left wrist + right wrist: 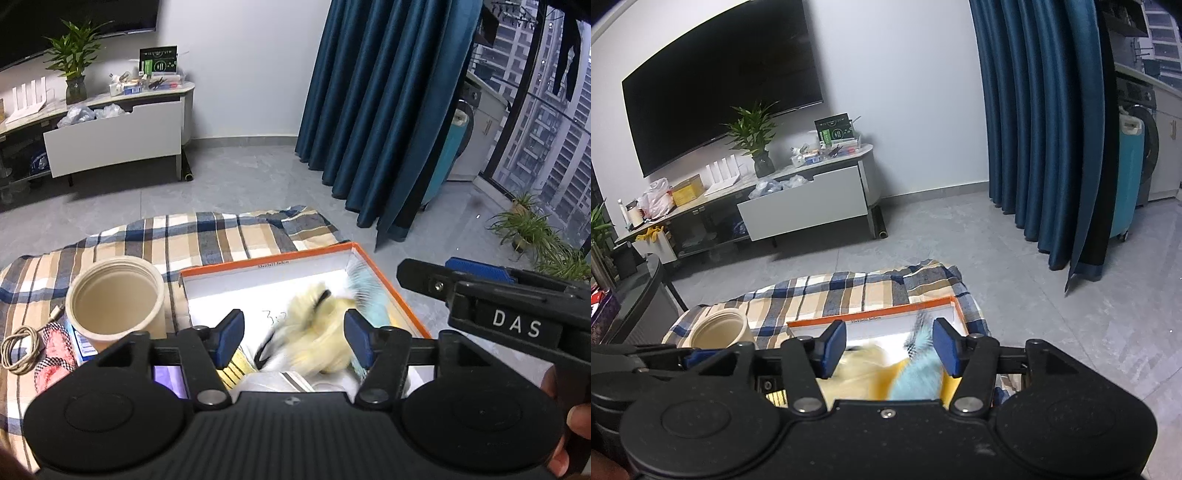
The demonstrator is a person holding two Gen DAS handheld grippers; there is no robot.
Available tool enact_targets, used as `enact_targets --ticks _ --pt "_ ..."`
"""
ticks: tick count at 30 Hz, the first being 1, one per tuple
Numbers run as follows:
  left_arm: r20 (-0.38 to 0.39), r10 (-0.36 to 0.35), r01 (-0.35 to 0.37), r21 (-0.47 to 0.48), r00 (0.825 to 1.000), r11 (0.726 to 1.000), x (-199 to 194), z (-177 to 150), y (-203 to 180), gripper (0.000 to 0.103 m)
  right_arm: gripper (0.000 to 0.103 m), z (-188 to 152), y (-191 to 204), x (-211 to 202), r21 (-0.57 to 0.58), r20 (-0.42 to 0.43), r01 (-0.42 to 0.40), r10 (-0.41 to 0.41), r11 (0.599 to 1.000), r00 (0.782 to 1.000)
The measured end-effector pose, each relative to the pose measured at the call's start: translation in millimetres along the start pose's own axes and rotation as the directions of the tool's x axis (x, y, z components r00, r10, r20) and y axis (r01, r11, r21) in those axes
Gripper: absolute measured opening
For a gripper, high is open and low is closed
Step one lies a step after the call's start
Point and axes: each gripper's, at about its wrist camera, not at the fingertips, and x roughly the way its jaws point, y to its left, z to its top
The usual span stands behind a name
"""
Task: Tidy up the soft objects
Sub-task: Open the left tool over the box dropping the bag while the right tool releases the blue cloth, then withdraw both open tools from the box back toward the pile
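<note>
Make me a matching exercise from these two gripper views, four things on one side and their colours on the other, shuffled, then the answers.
Things:
1. curtain
2. box rim
3. round container
4. fuzzy toy in the box

Colours:
A. beige
B. pale yellow with light blue
C. dark teal
D. orange

Pairs: 1-C, 2-D, 3-A, 4-B

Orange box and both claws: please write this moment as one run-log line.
left claw: open, above orange box | right claw: open, above box | yellow plush, blue plush: blurred, in box | cup: beside box
</note>
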Motion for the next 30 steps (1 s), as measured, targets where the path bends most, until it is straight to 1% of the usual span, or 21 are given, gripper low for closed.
enact_targets --ticks 4,6,7,11,16,22,30 --pt "0.018 0.033 -0.033 -0.001 0.999 0.999 -8.5 1.5 2.9 0.067 0.064 0.4 2.7 -9.9 0.007 0.018 -0.009 0.009 1.0 1.0" --pt "0.027 0.05 -0.05 -0.003 0.998 0.999 -14.0 2.1 5.1 0.068 0.064 1.6 7.4 -16.1 0.0 0.024 -0.019 0.019 1.0 1.0" --pt "0.033 0.063 -0.062 -0.008 0.997 0.998 -17.6 2.1 6.3 0.072 0.064 1.5 10.5 -19.3 -0.006 0.027 -0.021 0.021 1.0 0.999" --pt "0.045 0.107 -0.107 -0.018 0.993 0.994 -29.2 1.6 14.2 0.079 0.069 3.4 23.4 -28.7 -0.023 0.04 -0.025 0.025 0.999 0.999" --pt "0.057 0.158 -0.156 -0.038 0.986 0.987 -45.3 -0.1 27.6 0.085 0.07 1.8 37.9 -33.8 -0.03 0.035 -0.041 0.042 0.999 0.998" --pt "0.064 0.196 -0.191 -0.069 0.979 0.979 -61.7 -4.4 47.9 0.088 0.071 1.8 61.3 -36.1 -0.048 0.026 -0.085 0.086 0.995 0.996" --pt "0.065 0.236 -0.227 -0.129 0.97 0.965 -77.8 -10.6 74.6 0.088 0.071 -2.8 94.5 -32.1 -0.093 0.001 -0.136 0.136 0.986 0.991"
